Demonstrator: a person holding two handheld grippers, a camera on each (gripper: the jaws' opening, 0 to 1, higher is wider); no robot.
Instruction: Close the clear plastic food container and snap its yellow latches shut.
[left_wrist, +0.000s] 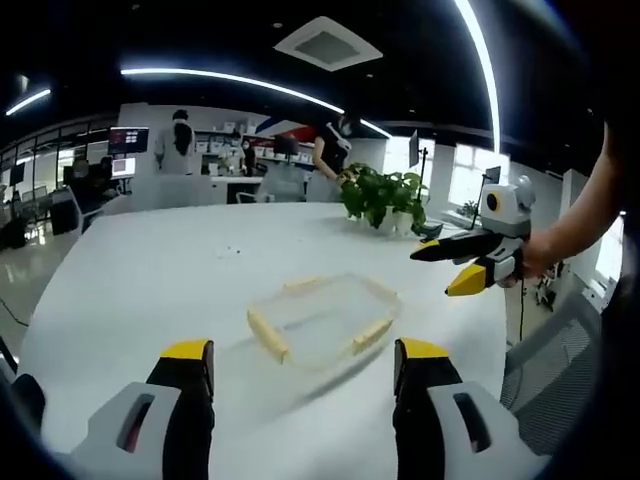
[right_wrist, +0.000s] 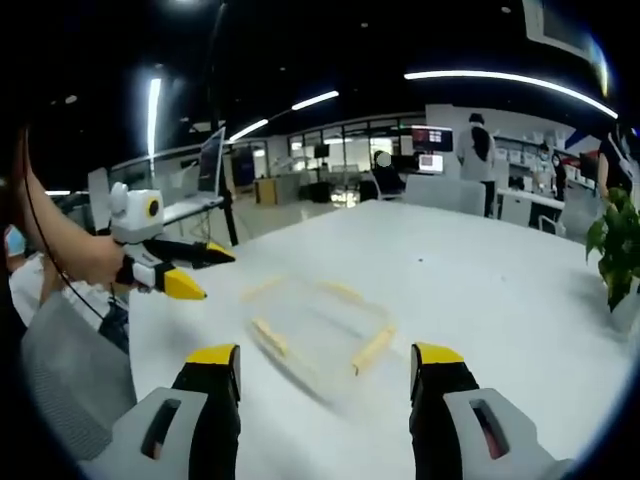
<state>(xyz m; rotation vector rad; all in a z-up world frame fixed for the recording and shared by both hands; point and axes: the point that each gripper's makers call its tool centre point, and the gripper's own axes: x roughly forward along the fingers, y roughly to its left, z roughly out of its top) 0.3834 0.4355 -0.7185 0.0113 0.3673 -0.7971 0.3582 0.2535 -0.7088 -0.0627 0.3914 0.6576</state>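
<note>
Left gripper (left_wrist: 300, 375) hovers wide open, holding nothing. Right gripper (right_wrist: 325, 380) gapes too, empty. Container (left_wrist: 322, 318) sits on the table (left_wrist: 150, 270) between them.

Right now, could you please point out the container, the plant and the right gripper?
container (left_wrist: 322, 318): left gripper view, clear middle.
plant (left_wrist: 383, 195): left gripper view, its leaves.
right gripper (left_wrist: 452, 265): left gripper view, between its jaw tips.

one clear container (left_wrist: 322, 322), four yellow latches (left_wrist: 267, 334) as far as the blur allows, two grippers (left_wrist: 300, 375) (right_wrist: 325, 380), one potted plant (left_wrist: 382, 196), one white surface (left_wrist: 150, 270), roughly three people in the background (left_wrist: 180, 140)
</note>
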